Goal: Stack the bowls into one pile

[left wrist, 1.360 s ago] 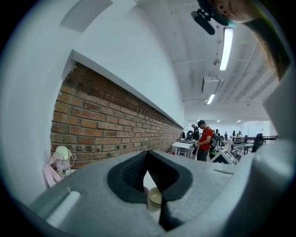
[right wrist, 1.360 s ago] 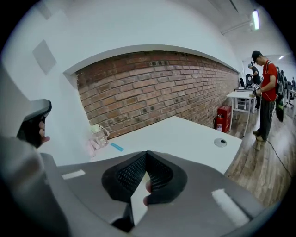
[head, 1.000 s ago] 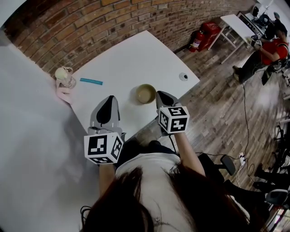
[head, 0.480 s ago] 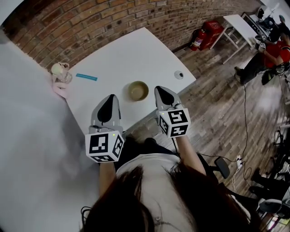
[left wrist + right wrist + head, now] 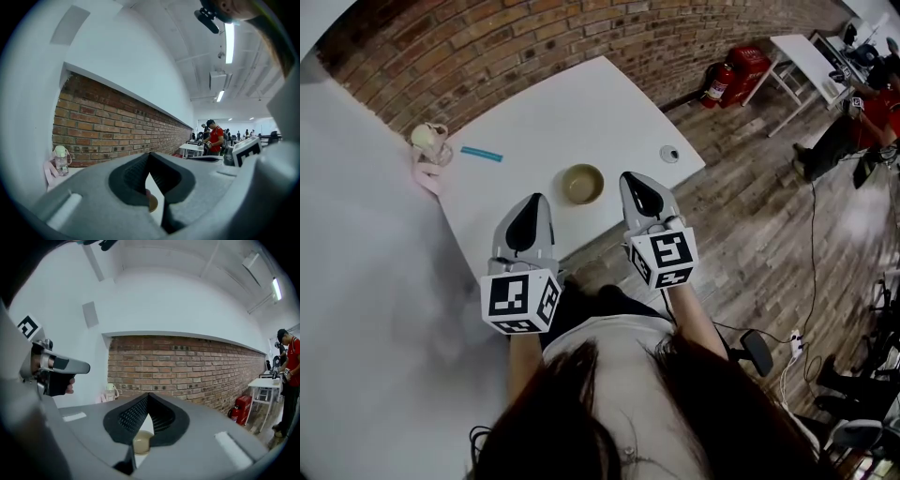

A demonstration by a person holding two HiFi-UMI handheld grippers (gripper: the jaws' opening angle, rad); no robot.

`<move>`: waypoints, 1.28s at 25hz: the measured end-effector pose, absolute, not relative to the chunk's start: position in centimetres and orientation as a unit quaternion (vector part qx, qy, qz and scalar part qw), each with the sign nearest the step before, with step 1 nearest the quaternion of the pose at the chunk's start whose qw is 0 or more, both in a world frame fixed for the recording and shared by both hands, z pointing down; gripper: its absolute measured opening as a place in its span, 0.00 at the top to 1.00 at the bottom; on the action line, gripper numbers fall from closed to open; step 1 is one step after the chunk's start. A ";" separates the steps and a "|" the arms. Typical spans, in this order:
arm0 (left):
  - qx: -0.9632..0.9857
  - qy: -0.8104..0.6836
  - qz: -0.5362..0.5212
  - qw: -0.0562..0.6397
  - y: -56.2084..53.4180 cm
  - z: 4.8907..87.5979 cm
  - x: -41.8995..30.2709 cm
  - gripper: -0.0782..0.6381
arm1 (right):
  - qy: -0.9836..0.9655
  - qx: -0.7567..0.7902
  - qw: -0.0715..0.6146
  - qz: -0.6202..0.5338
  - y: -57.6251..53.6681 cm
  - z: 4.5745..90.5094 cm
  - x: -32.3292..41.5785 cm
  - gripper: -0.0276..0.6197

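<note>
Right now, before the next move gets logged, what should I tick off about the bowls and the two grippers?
1. Bowls gathered in one spot: the bowls sit at a single place on the table, and the head view shows no loose bowl elsewhere. Ok.
2. How many bowls are nested there: cannot tell.
3. Left gripper empty: jaws together, nothing between them. Ok.
4. Right gripper empty: jaws together, nothing between them. Ok.
5. Grippers clear of the bowls: both stop short of them at the near table edge, not touching. Ok.
</note>
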State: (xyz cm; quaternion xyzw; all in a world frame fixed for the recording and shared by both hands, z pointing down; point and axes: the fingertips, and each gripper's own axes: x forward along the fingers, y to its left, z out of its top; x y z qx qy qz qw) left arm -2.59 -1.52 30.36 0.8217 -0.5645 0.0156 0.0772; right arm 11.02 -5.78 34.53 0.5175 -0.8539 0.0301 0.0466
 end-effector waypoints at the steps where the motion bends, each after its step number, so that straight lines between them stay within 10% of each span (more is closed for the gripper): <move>1: 0.821 -0.566 0.015 0.077 -1.4 30.3 -2.4 0.89 | -0.856 0.515 0.046 0.026 -5.6 34.3 11.1 0.96; 32: 0.803 -0.593 0.020 0.060 0.4 29.8 1.2 0.89 | -0.876 0.481 0.027 0.014 -3.8 33.1 13.8 0.96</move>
